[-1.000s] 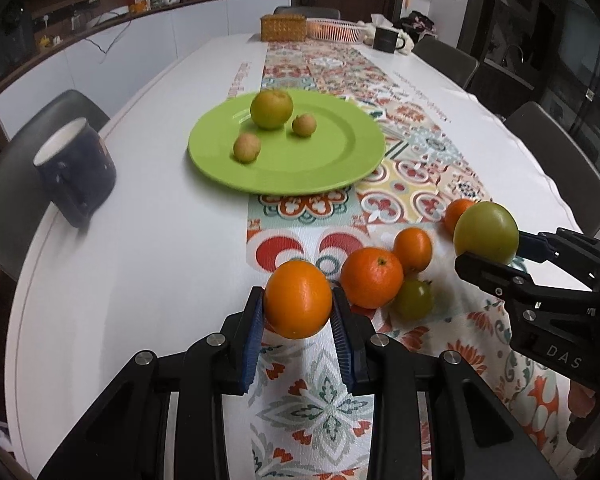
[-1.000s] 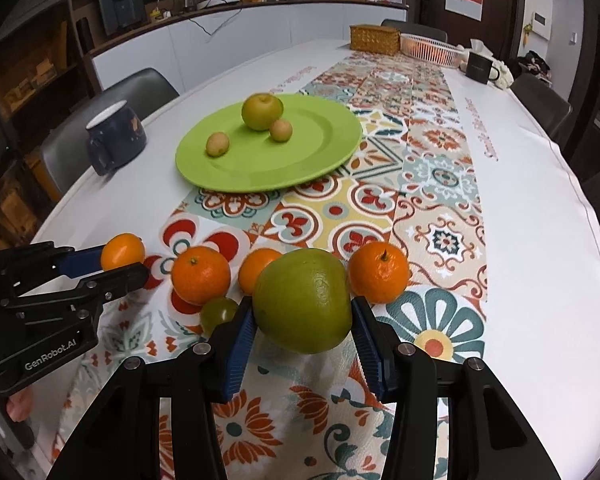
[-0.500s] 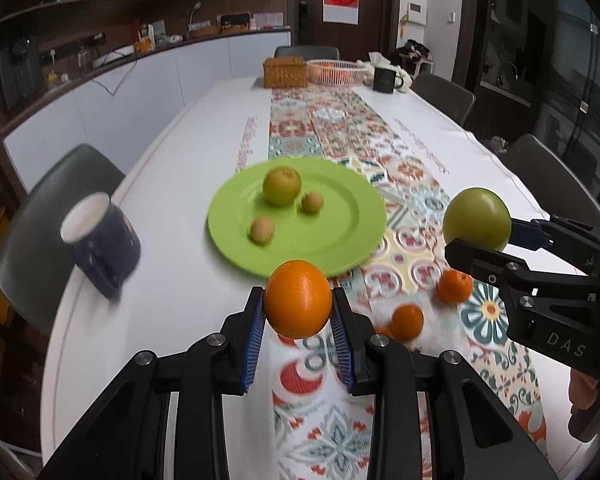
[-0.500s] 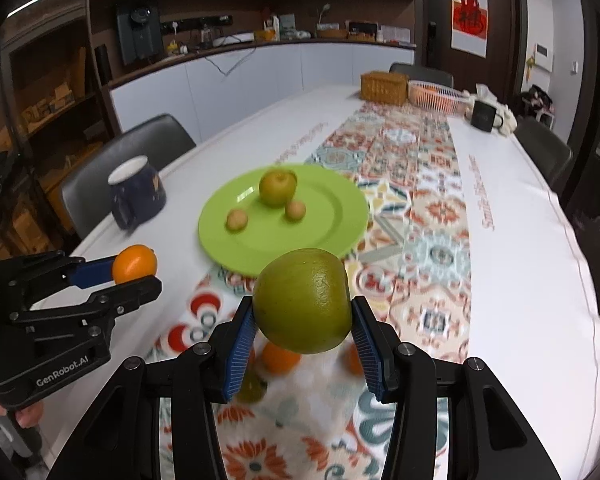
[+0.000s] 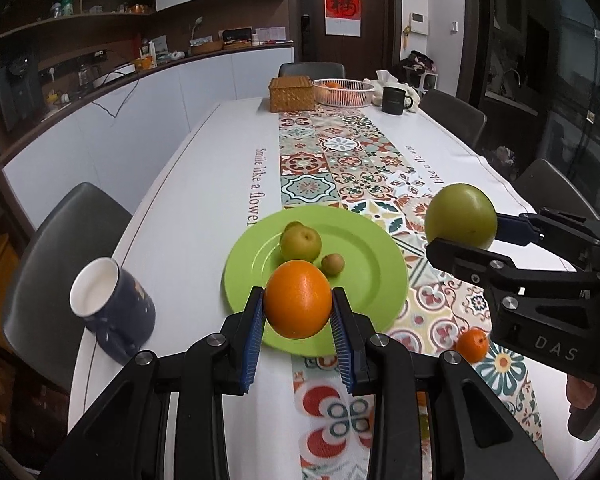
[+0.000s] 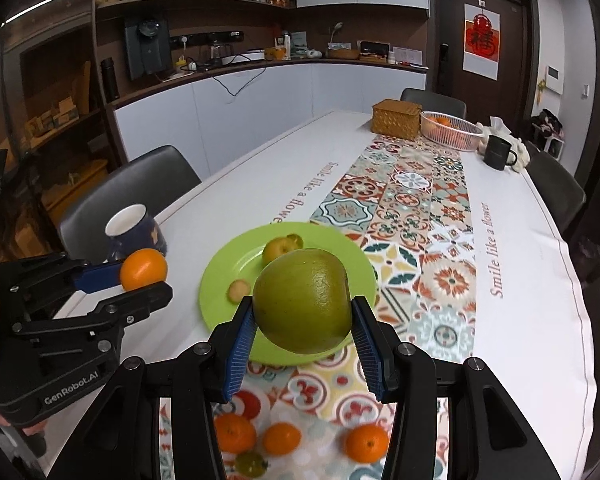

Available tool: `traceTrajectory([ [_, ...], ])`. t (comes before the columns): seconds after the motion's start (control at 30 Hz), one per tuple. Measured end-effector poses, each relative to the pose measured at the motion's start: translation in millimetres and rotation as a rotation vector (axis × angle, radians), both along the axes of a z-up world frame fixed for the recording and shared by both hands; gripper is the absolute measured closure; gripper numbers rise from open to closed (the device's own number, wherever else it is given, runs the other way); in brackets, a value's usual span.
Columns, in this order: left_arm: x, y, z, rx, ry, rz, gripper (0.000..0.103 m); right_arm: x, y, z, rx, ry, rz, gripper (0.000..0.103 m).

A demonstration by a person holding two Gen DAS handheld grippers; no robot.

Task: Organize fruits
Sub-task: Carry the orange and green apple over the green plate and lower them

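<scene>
While three oranges (image 6: 284,438) lie loose, one plate (image 6: 216,276) holds three fruits.

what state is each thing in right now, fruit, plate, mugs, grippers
left gripper: shut on the orange, held above the table
right gripper: shut on the big green fruit, held above the table
green plate: flat, holding three small fruits
blue mug: upright, looks empty
loose oranges: lying on the runner

White cabinets (image 6: 260,92), dark shelves (image 6: 188,4), grey chairs (image 5: 56,248), brown door (image 6: 480,40).
</scene>
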State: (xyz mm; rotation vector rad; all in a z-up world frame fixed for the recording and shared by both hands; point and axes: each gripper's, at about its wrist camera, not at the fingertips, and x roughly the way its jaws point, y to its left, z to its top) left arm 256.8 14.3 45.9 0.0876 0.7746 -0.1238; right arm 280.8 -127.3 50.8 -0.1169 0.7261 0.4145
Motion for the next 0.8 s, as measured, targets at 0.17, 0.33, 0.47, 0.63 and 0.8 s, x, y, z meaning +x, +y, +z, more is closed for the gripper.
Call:
traceTrajectory([
  [0.17,22.8,0.7,-3.5,0.003,0.018,-0.009,0.071,28.4,6.0,-1.2,-0.002,0.03,-0.001,0.055],
  [0.33,49.0,3.6,-13.5,-0.009,0.053,-0.013,0.071,58.7,13.5,-10.2,-0.018,0.071,-0.005,0.055],
  [0.47,69.1,8.7,-25.5,-0.027,0.089,-0.011,0.071,79.6,17.9,-20.8,-0.041,0.096,-0.014,0.055],
  [0.63,87.4,12.4,-46.0,-0.02,0.134,-0.007,0.071,102.9,23.7,-40.7,-0.066,0.133,-0.028,0.055],
  [0.8,99.2,14.0,-63.4,-0.03,0.175,-0.006,0.071,118.9,29.0,-63.3,-0.074,0.183,-0.027,0.055],
])
